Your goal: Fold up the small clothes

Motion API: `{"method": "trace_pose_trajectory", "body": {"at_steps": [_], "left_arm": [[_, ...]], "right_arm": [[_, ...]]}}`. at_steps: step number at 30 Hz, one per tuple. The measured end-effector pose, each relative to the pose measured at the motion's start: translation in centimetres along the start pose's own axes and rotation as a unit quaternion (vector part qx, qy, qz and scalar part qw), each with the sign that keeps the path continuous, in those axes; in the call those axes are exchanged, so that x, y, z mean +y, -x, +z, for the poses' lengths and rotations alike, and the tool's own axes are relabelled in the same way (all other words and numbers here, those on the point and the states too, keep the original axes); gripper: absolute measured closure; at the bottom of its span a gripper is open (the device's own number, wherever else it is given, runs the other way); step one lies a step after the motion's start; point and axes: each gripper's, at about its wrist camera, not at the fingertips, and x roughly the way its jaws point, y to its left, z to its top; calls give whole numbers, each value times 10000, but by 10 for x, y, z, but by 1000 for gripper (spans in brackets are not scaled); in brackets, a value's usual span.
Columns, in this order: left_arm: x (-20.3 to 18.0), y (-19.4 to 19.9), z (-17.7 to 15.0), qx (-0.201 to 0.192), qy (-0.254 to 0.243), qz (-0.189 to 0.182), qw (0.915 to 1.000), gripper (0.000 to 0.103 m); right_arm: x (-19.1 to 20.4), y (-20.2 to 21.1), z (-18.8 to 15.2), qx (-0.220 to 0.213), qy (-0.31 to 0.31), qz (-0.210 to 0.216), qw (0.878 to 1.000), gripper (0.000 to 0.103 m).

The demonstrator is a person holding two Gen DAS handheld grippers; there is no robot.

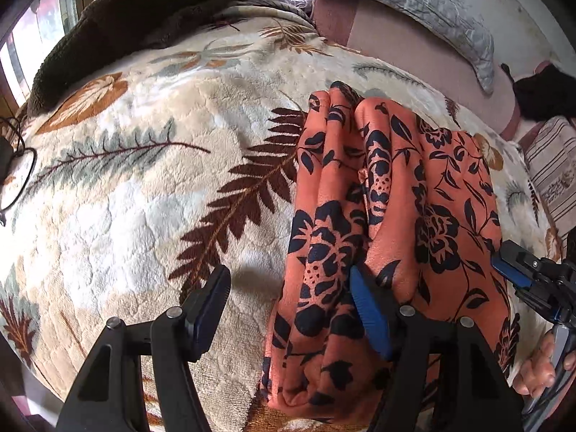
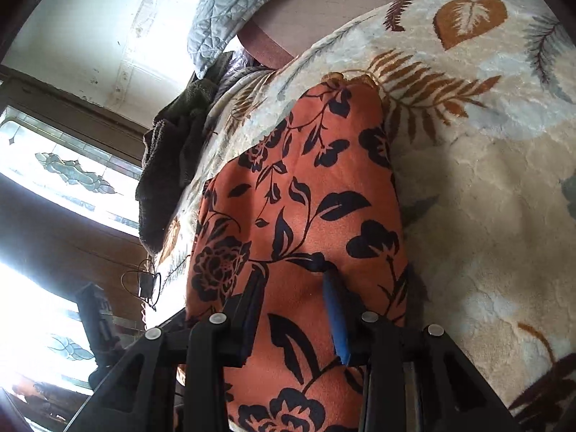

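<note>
An orange garment with a dark blue flower print [image 1: 396, 216] lies folded lengthwise on a cream leaf-patterned blanket [image 1: 144, 198]. My left gripper [image 1: 291, 288] is open above the garment's left edge; one finger is over the blanket and the other rests on the cloth. My right gripper [image 2: 295, 298] is open with both fingers over the near part of the garment [image 2: 306, 198]. It also shows at the right edge of the left wrist view [image 1: 529, 273], at the garment's right side. No cloth is pinched in either one.
A dark brown fleece [image 1: 144, 10] is heaped at the far left of the bed. A grey quilted pillow [image 1: 414, 3] lies at the far side. A black cable [image 1: 18, 169] lies at the left edge. A striped cloth [image 1: 554, 169] lies at right.
</note>
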Motion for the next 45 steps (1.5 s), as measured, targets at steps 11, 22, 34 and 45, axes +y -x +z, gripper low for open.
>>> {"method": "trace_pose_trajectory", "body": {"at_steps": [11, 22, 34, 45], "left_arm": [[-16, 30, -46, -121, -539, 193, 9983, 34], [-43, 116, -44, -1165, -825, 609, 9879, 33], [-76, 162, -45, -1762, -1102, 1268, 9699, 16], [-80, 162, -39, -1873, -1141, 1255, 9676, 12]], "right_arm": [[-1, 21, -62, 290, 314, 268, 9987, 64], [12, 80, -66, -120, 484, 244, 9985, 34], [15, 131, -67, -577, 558, 362, 9961, 34], [19, 129, -67, -552, 684, 279, 9957, 34]]}}
